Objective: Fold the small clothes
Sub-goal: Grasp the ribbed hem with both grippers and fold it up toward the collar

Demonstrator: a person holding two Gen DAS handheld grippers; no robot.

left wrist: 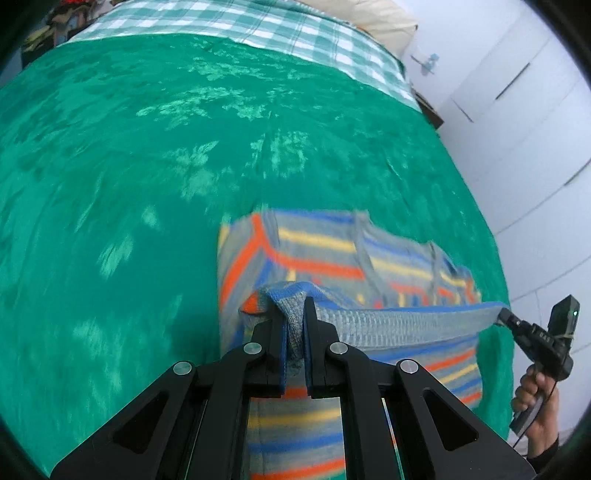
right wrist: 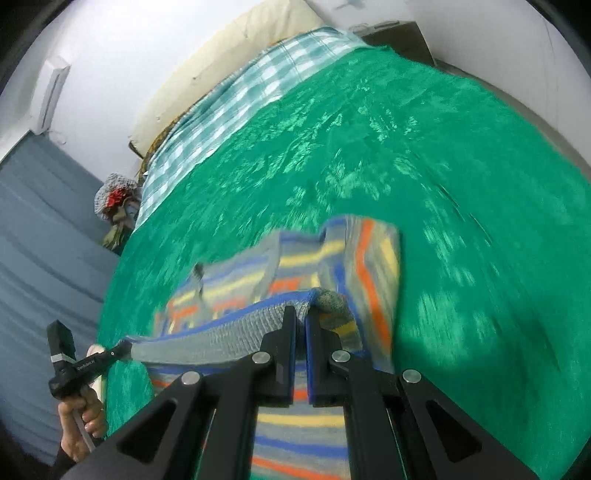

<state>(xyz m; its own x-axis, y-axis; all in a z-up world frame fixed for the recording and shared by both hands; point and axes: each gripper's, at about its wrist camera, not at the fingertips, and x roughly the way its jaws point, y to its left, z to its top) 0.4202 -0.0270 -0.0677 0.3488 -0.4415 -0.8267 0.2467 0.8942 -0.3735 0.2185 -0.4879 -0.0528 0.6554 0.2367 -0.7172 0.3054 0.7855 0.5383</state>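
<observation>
A small striped knit garment [left wrist: 325, 254], grey with blue, yellow and orange bands, lies partly on the green bedspread [left wrist: 129, 184] and is lifted at its near hem. My left gripper [left wrist: 295, 310] is shut on one corner of the ribbed hem. My right gripper [right wrist: 300, 314] is shut on the other corner of the garment [right wrist: 332, 258]. The hem is stretched taut between them above the bedspread [right wrist: 461, 203]. The right gripper also shows in the left wrist view [left wrist: 508, 317], and the left gripper shows in the right wrist view [right wrist: 123, 349].
A green checked sheet [left wrist: 240, 22] and a cream pillow [left wrist: 380, 18] lie at the head of the bed. White wardrobe doors [left wrist: 517, 110] stand to the right. A pile of clothes [right wrist: 116, 206] sits by the bed's far side next to a blue-grey curtain [right wrist: 40, 240].
</observation>
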